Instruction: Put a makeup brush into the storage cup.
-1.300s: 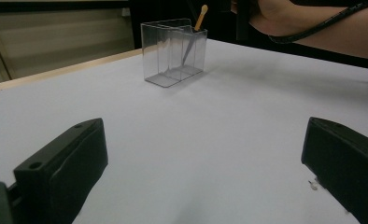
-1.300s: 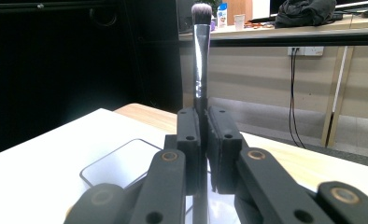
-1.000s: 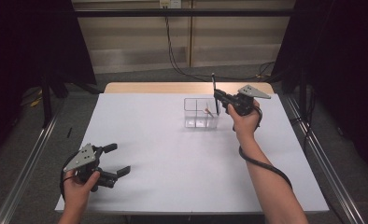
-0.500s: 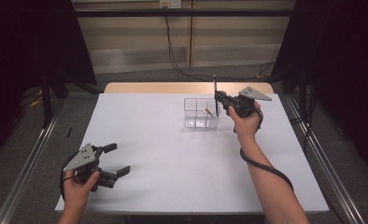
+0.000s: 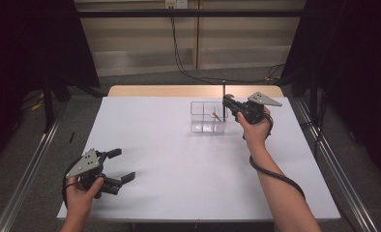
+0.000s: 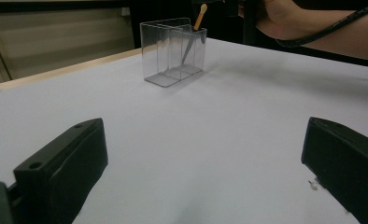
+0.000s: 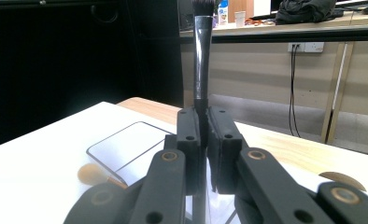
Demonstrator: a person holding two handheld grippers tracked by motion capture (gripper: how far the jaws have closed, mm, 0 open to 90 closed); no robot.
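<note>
A clear plastic organizer box with compartments stands on the white table at the back right of centre. One slim tool with a tan end leans inside it. My right gripper hovers at the box's right end, shut on a black brush that it holds upright. In the right gripper view the brush handle rises straight from between the closed jaws, with the box rim below. My left gripper rests near the front left corner, open and holding nothing. The left gripper view faces the box across the table.
The white table top spreads between the two hands. A strip of wooden table edge runs along the back. Metal rails flank the table on both sides, and cables hang on the far wall.
</note>
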